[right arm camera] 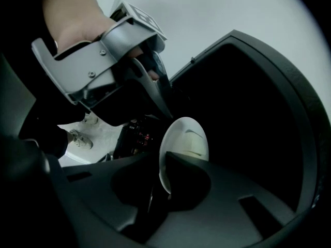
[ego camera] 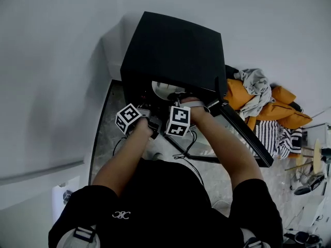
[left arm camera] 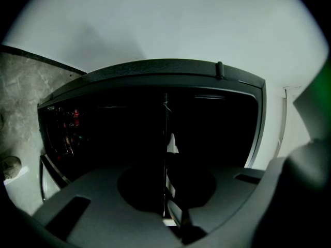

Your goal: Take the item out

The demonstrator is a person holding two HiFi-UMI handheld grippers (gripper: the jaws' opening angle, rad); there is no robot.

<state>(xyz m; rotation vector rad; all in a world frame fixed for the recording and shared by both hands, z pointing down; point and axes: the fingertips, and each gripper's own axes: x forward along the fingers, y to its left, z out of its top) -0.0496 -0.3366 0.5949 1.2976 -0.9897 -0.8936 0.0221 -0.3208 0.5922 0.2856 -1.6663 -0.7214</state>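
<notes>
White plate [right arm camera: 183, 143] sits inside the open black microwave [ego camera: 176, 50], at the mouth of the cavity, door [ego camera: 248, 138] swung out to the right. Microwave is on a grey marbled table [ego camera: 106, 133]. Right tool [right arm camera: 164, 185] is clamped on the plate's near rim. Plate is seen almost edge-on there, w/ its upper face turned to the view's right. Left tool [left arm camera: 166, 190] has its jaws nearly together on a thin white sliver, prob. the same plate's rim, edge-on & running straight away from the camera into the dark cavity.
</notes>
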